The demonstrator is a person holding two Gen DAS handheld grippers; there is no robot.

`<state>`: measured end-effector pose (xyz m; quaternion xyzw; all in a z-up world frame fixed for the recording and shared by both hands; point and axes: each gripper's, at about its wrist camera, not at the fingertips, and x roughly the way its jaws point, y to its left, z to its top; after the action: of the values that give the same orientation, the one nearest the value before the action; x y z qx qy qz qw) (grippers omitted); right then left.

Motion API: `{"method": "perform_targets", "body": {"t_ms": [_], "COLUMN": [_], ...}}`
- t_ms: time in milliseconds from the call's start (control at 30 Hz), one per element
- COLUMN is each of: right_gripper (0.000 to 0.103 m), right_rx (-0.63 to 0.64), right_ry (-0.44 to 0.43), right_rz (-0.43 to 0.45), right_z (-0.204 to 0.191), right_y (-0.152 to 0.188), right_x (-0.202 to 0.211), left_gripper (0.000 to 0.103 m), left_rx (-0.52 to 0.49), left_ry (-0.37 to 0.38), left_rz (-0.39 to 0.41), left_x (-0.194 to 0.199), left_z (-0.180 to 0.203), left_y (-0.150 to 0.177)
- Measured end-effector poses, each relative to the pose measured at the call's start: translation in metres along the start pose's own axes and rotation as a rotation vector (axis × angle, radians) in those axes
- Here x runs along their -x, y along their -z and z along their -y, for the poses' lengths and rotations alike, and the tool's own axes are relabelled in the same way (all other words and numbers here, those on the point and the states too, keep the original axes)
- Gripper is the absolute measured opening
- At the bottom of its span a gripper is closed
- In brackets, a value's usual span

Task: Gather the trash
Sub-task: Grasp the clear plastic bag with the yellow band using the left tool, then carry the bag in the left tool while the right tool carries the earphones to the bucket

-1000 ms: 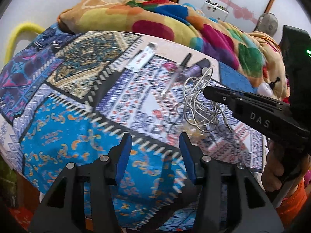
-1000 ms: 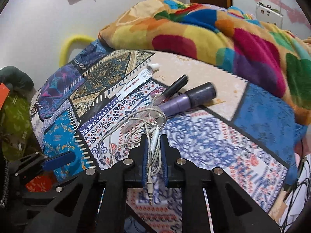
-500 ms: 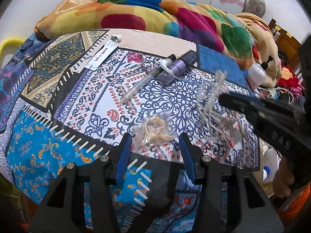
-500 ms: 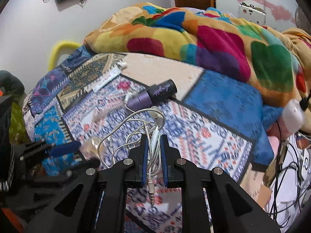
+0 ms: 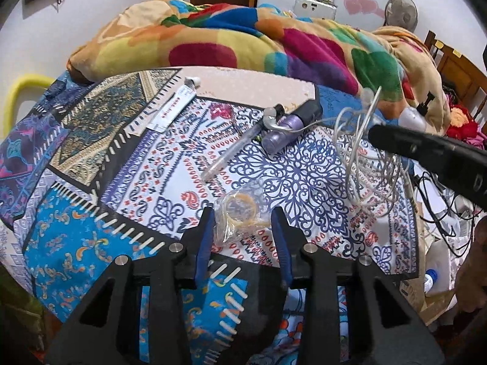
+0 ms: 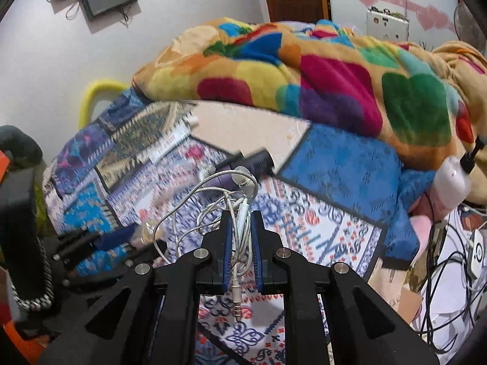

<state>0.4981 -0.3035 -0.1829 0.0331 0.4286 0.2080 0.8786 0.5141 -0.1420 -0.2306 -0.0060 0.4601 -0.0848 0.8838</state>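
My right gripper (image 6: 240,222) is shut on a tangled white earphone cable (image 6: 234,200) and holds it above the bed; the cable hangs from it in the left wrist view (image 5: 359,140). My left gripper (image 5: 242,222) is open, its fingers on either side of a clear plastic bag of rubber bands (image 5: 240,210) lying on the patterned bedsheet (image 5: 137,167). A purple bottle (image 5: 289,127), a clear pen (image 5: 231,152) and a white tube (image 5: 175,106) lie further back on the sheet.
A bright multicoloured blanket (image 5: 258,42) is heaped at the back of the bed. A white pump bottle (image 6: 450,179) and loose black cables (image 6: 441,258) sit off the bed's right edge. A yellow bar (image 5: 21,91) stands at the left.
My right gripper lifted the earphone cable up and to the right, off the sheet. My left gripper moved forward until the rubber-band bag sits between its open fingers.
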Motion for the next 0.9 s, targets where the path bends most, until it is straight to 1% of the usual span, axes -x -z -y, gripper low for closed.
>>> {"method": "perform_targets", "body": {"t_ms": [200,367,433,633,800,900], "right_gripper": [0.01,0.01,0.01,0.01,0.01,0.01], "right_rx": [0.016,0.03,0.043,0.082,0.131,0.162], "right_ry": [-0.003,-0.012,-0.009,-0.018,-0.038,-0.052], "right_rz": [0.053,0.068,0.077,0.097,0.105,0.108], "right_z": [-0.016,-0.032,-0.041,-0.07,-0.107,-0.129], "right_y": [-0.012,-0.016,-0.017,-0.018,-0.012,-0.005], "right_x": [0.022,0.037,0.046,0.067,0.08,0.088], "left_gripper": [0.036,0.036,0.036,0.036,0.036,0.036], "left_rx": [0.03,0.049,0.059,0.094,0.144,0.182], "left_ry": [0.017,0.014,0.01,-0.019,-0.052,-0.069], "left_rz": [0.042,0.097,0.108,0.144,0.17,0.183], "left_x": [0.036,0.073,0.084,0.124,0.16,0.181], "left_z": [-0.011,-0.018,-0.022,-0.045,-0.076,-0.096], "left_y": [-0.005,0.0,0.004,0.021,0.039,0.056]}}
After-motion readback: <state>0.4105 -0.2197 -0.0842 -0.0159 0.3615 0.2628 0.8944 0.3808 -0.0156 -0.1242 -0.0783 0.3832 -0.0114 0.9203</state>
